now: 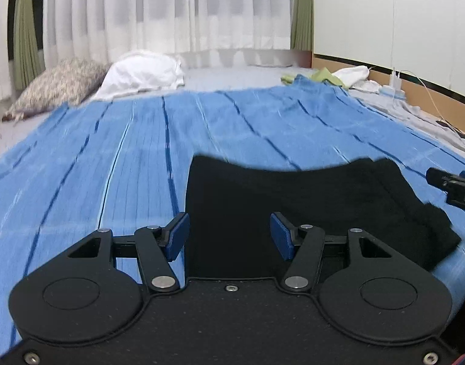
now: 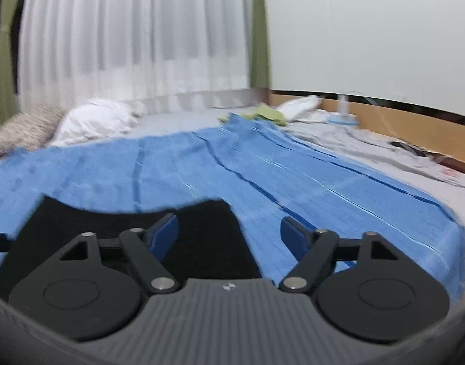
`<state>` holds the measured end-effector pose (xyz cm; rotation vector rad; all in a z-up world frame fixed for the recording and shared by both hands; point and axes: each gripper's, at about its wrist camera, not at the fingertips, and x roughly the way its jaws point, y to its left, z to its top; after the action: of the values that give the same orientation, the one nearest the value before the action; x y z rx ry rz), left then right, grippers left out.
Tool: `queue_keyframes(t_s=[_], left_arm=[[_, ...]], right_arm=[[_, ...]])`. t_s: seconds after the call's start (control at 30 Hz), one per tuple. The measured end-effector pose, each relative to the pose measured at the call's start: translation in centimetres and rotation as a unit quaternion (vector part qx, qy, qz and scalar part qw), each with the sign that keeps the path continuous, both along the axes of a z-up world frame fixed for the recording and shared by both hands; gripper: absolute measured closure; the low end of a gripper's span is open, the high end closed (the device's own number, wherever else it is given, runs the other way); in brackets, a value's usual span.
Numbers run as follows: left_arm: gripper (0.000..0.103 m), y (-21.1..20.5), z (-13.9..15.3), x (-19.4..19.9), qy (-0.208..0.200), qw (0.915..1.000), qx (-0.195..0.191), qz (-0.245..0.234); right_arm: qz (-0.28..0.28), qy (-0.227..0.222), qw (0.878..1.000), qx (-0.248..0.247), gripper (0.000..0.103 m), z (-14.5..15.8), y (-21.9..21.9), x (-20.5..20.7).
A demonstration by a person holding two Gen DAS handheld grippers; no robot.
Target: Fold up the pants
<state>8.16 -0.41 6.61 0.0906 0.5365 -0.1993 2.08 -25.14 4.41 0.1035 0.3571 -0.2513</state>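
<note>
The black pants (image 1: 293, 200) lie folded flat on a blue striped blanket (image 1: 111, 152). My left gripper (image 1: 229, 235) is open and empty, hovering over the pants' near left part. In the right wrist view the pants (image 2: 202, 243) lie low and left on the blanket (image 2: 323, 188). My right gripper (image 2: 229, 237) is open and empty, over the pants' right edge. The right gripper's tip also shows in the left wrist view (image 1: 451, 182) at the far right edge.
A white pillow (image 1: 144, 73) and a speckled pillow (image 1: 56, 85) lie at the far left by the curtains. Green and white cloths (image 1: 339, 77) sit at the far right. A charger and cables (image 1: 396, 88) lie along the wooden bed frame (image 1: 430, 97).
</note>
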Motion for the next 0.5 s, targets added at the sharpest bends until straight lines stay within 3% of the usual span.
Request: queue_keyframes(t_s=[0.07,0.2,0.3,0.5], left_arm=[[0.049,-0.7,0.1,1.9,0.002,1.0,0.003,0.002],[0.056,-1.6,-0.7,6.2,0.026,0.9996,-0.005,0.01],[0.06,-2.0,-1.8,8.9,0.042,0.9987,-0.006,0.027],[0.059,-1.8,-4.3,12.0,0.068,0.9962,-0.007,0.055]], right_arm=[[0.032,0.008,0.999,-0.001,0.018,0.3,0.1,1.6],[0.088,0.049,0.995,-0.022,0.034,-0.3,0.9,5.6],[0.099,0.069,0.992,-0.035,0.041,-1.0,1.3,8.0],[0.087,0.107,0.989,-0.049,0.049,-3.4,0.7,10.6]])
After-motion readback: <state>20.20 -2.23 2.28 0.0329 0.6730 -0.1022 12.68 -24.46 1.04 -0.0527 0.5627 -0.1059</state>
